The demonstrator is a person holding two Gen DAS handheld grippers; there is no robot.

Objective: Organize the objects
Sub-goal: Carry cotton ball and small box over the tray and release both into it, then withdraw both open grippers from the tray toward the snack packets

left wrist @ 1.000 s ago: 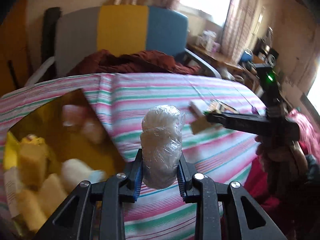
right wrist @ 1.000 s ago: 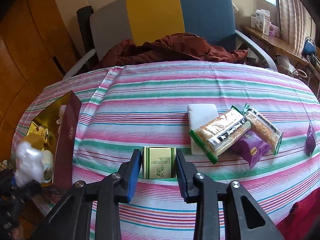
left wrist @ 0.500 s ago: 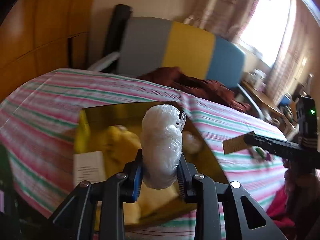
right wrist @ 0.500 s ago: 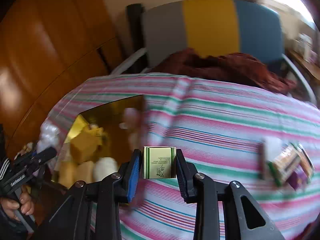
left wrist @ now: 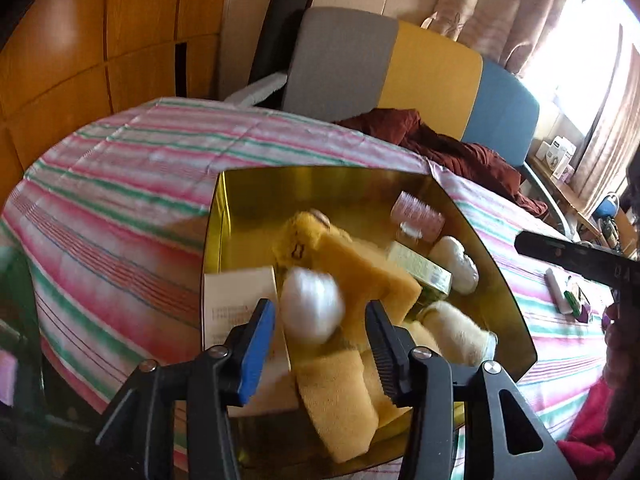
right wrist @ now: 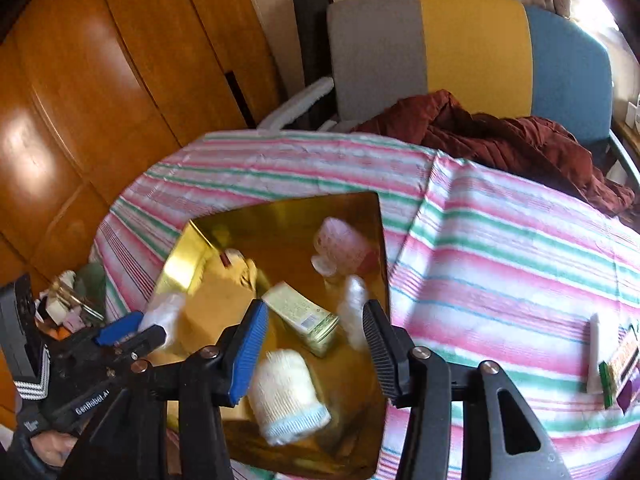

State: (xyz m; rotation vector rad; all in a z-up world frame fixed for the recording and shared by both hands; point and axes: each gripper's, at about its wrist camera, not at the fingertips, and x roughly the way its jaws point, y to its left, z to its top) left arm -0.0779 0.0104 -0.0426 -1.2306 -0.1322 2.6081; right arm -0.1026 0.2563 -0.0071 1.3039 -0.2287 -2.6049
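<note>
A gold-lined box point(left wrist: 232, 200) point(right wrist: 288, 208) sits on the striped tablecloth and holds several items. My left gripper point(left wrist: 320, 334) is open over the box; the clear-wrapped white ball point(left wrist: 312, 306) is blurred between its jaws, free of the pads. In the right wrist view the left gripper point(right wrist: 132, 332) shows at the box's left edge with the ball point(right wrist: 162, 314) beside it. My right gripper point(right wrist: 316, 338) is open above the box; the green box point(right wrist: 304, 316) lies inside, also seen in the left wrist view point(left wrist: 420, 266).
Yellow sponges point(left wrist: 360, 276), a pink roll point(left wrist: 418, 218) and a white sock point(right wrist: 286, 392) lie in the box. Snack packets point(right wrist: 616, 364) lie at the table's right. A chair with a dark red cloth point(right wrist: 496, 132) stands behind. A wooden wall point(right wrist: 100, 80) is left.
Both grippers moved over the gold box and opened. The right let go of the green box, which now lies inside. The left let go of the wrapped ball.
</note>
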